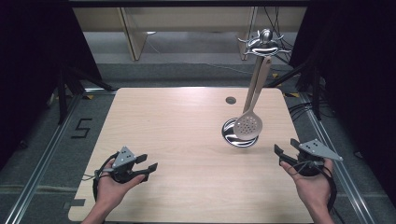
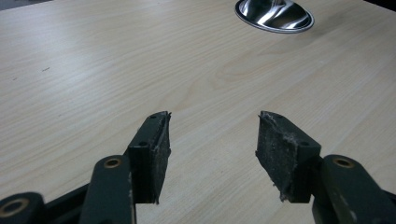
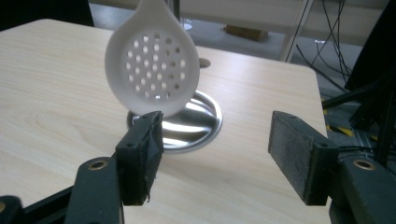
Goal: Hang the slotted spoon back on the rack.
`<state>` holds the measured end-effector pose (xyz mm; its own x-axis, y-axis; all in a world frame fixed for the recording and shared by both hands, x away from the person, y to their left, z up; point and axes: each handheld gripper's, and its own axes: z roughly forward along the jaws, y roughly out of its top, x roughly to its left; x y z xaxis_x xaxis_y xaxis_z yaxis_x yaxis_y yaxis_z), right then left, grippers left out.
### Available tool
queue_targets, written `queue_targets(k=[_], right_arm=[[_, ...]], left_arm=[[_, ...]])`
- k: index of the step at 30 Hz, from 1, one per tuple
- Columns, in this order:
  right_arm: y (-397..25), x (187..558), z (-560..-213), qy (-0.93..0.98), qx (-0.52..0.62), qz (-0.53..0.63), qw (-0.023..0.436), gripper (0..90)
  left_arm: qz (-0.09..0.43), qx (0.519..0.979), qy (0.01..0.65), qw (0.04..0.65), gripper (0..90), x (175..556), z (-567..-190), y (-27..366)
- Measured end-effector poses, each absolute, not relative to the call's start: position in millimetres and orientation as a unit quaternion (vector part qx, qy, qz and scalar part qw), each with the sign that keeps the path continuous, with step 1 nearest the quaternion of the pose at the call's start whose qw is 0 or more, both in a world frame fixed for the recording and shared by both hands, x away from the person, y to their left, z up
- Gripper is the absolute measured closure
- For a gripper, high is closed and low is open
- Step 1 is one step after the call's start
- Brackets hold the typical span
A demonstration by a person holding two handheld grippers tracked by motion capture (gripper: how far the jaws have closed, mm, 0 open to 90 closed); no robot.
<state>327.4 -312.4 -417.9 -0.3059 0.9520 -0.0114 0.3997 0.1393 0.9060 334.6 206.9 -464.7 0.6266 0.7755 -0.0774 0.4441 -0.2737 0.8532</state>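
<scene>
A white slotted spoon (image 1: pixel 248 124) hangs from a metal utensil stand (image 1: pixel 264 43) whose round shiny base (image 1: pixel 229 132) rests on the wooden table (image 1: pixel 177 140). In the right gripper view the perforated spoon (image 3: pixel 152 60) hangs just above the base (image 3: pixel 205 122). My left gripper (image 1: pixel 148 166) is held open over the table's near left, nothing between its jaws (image 2: pixel 212 144). My right gripper (image 1: pixel 286 148) is open at the near right edge, a little right of the base, its jaws (image 3: pixel 215 140) empty. The stand's base (image 2: pixel 274 15) lies far ahead in the left gripper view.
A small round grommet hole (image 1: pixel 230 100) sits in the table near the far edge. Metal floor rails (image 1: pixel 42 158) run along both sides of the table, with cables (image 1: pixel 303 107) on the floor at the right. Wooden furniture legs (image 1: pixel 134 37) stand beyond the table.
</scene>
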Motion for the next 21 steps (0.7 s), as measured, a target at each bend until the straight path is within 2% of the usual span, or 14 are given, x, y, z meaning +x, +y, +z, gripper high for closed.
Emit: queue_targets(k=[9,21], right_arm=[[-319.9,321.8,-435.6,0.680,0.517,0.424,0.302,36.5],[-331.7,322.8,-440.6,0.665,0.537,0.430,0.292,36.8]], left_arm=[[0.171,0.785,0.390,0.450,41.5,335.2,-466.3,205.9],[0.166,0.788,0.382,0.454,40.8,333.4,-465.0,203.0]])
